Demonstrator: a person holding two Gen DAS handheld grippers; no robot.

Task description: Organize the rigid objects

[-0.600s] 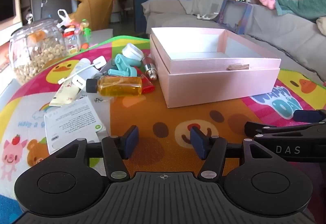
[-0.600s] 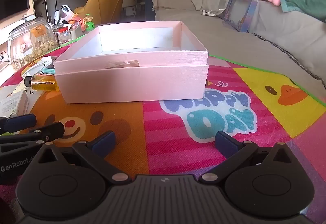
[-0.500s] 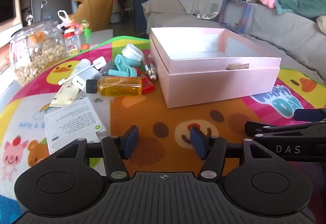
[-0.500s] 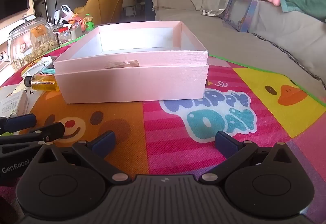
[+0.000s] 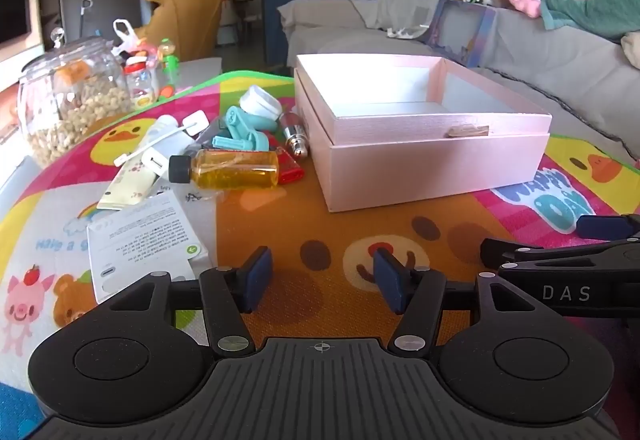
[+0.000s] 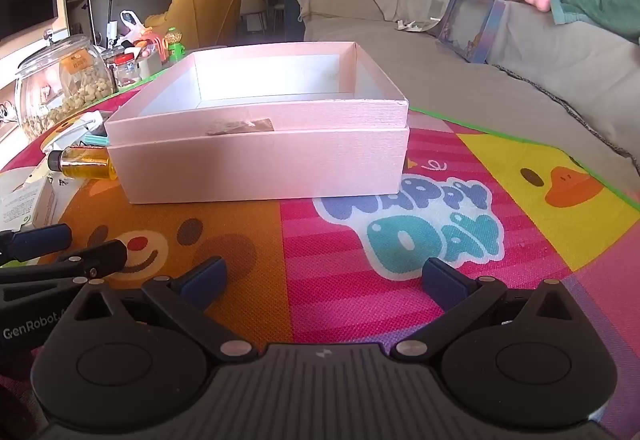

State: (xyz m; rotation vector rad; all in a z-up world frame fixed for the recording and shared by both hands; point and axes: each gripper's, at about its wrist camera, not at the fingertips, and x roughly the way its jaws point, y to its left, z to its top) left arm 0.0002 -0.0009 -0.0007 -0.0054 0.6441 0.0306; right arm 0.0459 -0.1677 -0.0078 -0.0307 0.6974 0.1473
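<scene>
An open, empty pink box stands on the colourful play mat; it also shows in the right wrist view. Left of it lies a heap: an amber bottle with a black cap, teal plastic pieces, a white jar, a silver tube, a red item, a white charger and cable and a white carton. My left gripper is open and empty, low over the mat before the heap. My right gripper is open wide and empty, facing the box.
A glass jar of nuts and small bottles stand at the mat's far left edge. A grey sofa runs along the right. The right gripper's fingers show beside my left gripper.
</scene>
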